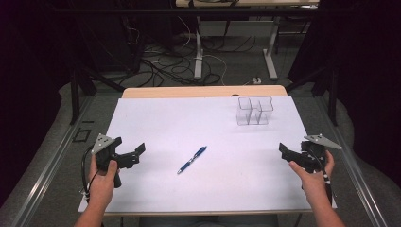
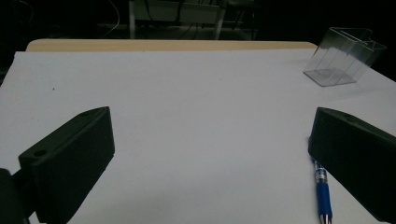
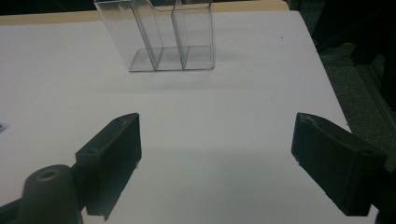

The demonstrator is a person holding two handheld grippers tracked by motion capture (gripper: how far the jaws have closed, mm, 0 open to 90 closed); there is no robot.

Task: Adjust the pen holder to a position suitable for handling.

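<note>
Two hand-held black two-jaw grippers are shown at rest over a white rectangular table top (image 1: 198, 137), one at each lower corner. The left gripper (image 1: 135, 153) is gripped by the person's left hand (image 1: 104, 177), whose forearm enters from the bottom edge; the tool is held low and roughly level, its jaws directed toward the middle of the table. In the left gripper view the jaws are seen spread wide apart, with bare white surface between them. The right gripper (image 1: 285, 152) is held in the right hand (image 1: 314, 177) in a mirrored pose, its jaws pointed inward and slightly away from the person; in the right gripper view these jaws are likewise set well apart, with nothing between them.

A blue ballpoint pen with a silver tip (image 1: 192, 160) is laid flat and diagonally near the table's centre, between the two grippers and touched by neither; it lies nearer to the left one. A clear plastic compartmented holder (image 1: 254, 111) is stood upright toward the far right of the table, well apart from the pen.
</note>
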